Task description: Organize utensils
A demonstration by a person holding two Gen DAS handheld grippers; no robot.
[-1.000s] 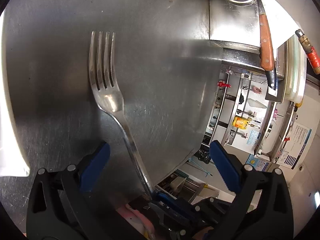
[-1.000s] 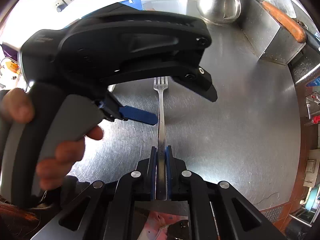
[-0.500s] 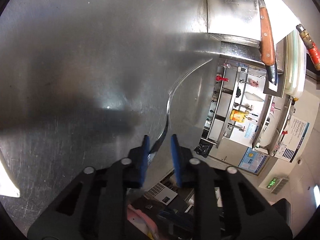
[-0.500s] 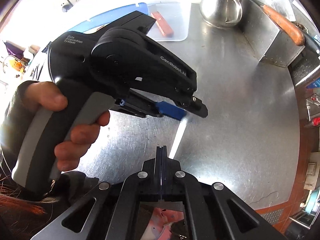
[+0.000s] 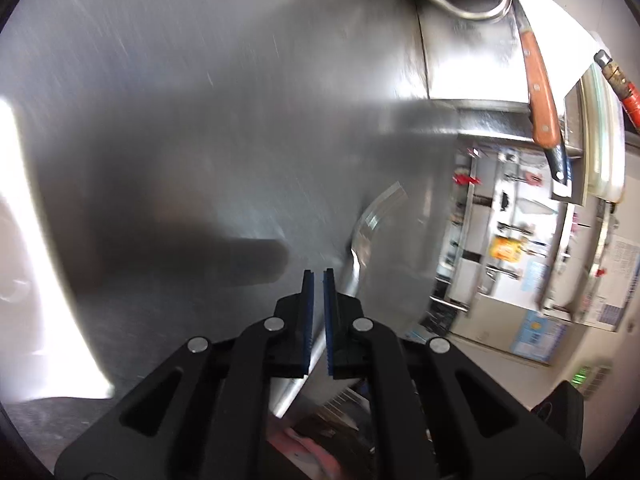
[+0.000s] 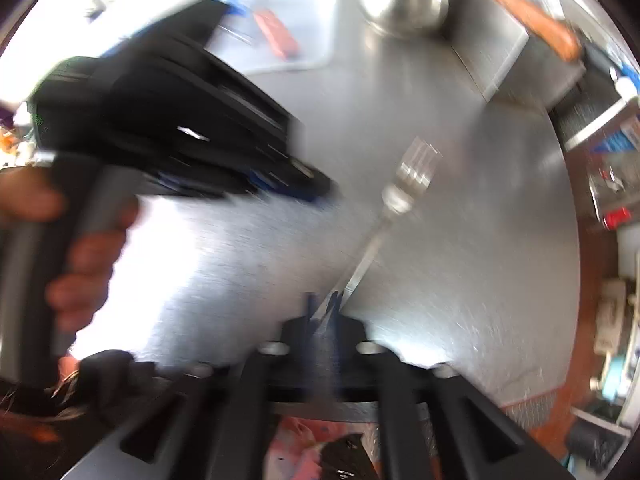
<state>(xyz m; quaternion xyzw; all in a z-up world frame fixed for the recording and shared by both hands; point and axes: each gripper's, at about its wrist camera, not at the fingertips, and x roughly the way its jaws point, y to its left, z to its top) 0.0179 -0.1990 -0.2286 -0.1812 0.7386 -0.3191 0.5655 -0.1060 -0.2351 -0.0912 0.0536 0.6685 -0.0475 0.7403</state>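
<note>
The shiny steel surface (image 5: 200, 120) is bare here. The left gripper (image 5: 316, 276) jaws look pinched shut on the fork (image 6: 414, 168). The right gripper (image 6: 322, 300) jaws are opening off its handle. It looks like a hand-over. Next, the left should carry it away.

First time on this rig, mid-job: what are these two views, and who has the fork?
No robot arm: a person holds a two-finger gripper in each hand, each with a fisheye camera looking forward. The right wrist view shows the right gripper with the handle of the fork between its jaws, which are opening, above a steel counter. The left wrist view shows the left gripper shut; seen from the right, it seems beside the fork, not on it. A wooden-handled knife lies on a ledge.
</note>
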